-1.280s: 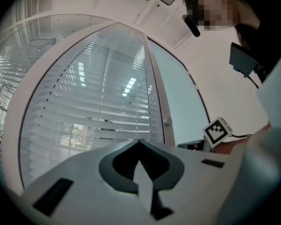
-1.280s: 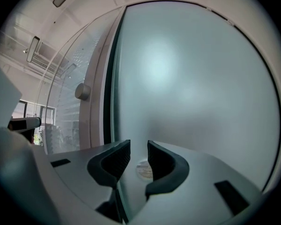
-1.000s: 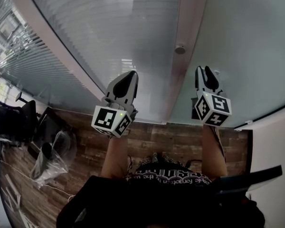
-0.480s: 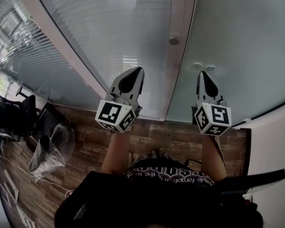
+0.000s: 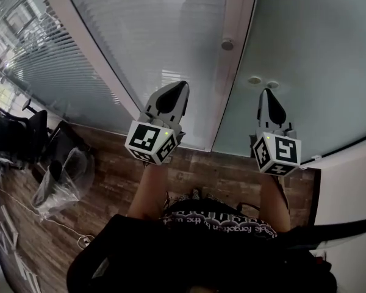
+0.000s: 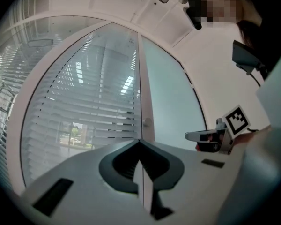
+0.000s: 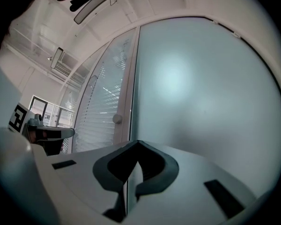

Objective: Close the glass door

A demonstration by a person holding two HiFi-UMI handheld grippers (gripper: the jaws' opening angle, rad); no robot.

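Note:
The frosted glass door (image 5: 305,47) fills the upper right of the head view, next to a white post (image 5: 235,72) with a round knob (image 5: 227,44). Two small round fittings (image 5: 254,80) sit on the glass near its edge. My right gripper (image 5: 266,92) is shut and empty, with its tip just below those fittings; whether it touches the glass I cannot tell. My left gripper (image 5: 181,86) is also shut and empty, held before the glass panel with blinds (image 5: 152,29). The right gripper view faces the door (image 7: 201,88); the left gripper view faces the post (image 6: 141,102).
Below lies a wooden floor (image 5: 219,176). A black office chair (image 5: 12,139) and a clear plastic bag (image 5: 64,179) stand at the left. A white wall (image 5: 354,188) meets the door at the right. The person's dark clothing fills the bottom of the head view.
The right gripper's jaws, apart a second ago, have come together. Both grippers have moved a little forward toward the glass.

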